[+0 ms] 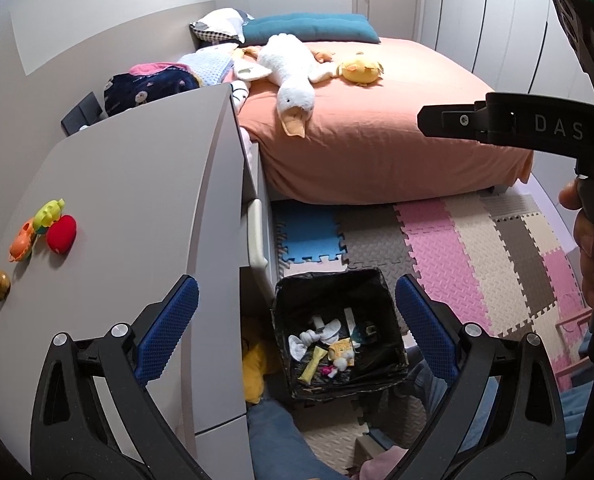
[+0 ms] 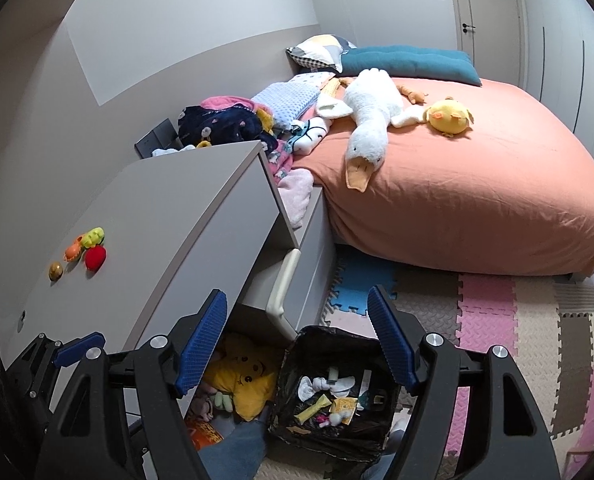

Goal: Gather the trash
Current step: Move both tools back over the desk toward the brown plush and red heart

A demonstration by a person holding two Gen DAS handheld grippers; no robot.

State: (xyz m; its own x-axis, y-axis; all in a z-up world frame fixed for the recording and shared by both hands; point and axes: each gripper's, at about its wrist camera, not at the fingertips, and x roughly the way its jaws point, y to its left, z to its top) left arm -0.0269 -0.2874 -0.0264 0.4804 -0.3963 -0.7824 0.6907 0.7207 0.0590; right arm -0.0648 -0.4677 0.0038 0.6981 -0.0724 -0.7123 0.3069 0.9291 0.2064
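Observation:
A black square bin (image 1: 293,286) with a black liner stands on the floor beside the desk, and the same bin (image 2: 385,420) shows low in the right wrist view. Inside lie crumpled white tissues (image 1: 309,338), a yellow wrapper (image 1: 313,362) and a small pink scrap (image 1: 329,372). My left gripper (image 1: 295,284) hangs above the bin, open, with nothing between its blue pads (image 1: 169,328). My right gripper (image 2: 297,292) also hovers over the bin, open and empty. One finger of the right gripper (image 1: 457,120) crosses the upper right of the left wrist view.
A grey desk (image 1: 137,184) on the left carries small toys (image 1: 57,232). An orange bed (image 1: 377,140) holds a goose plush (image 1: 289,80) and a chick plush (image 1: 361,70). Foam puzzle mats (image 1: 477,248) cover the floor. A yellow plush (image 2: 241,388) lies under the desk. A jeans-clad leg (image 1: 281,440) is close below.

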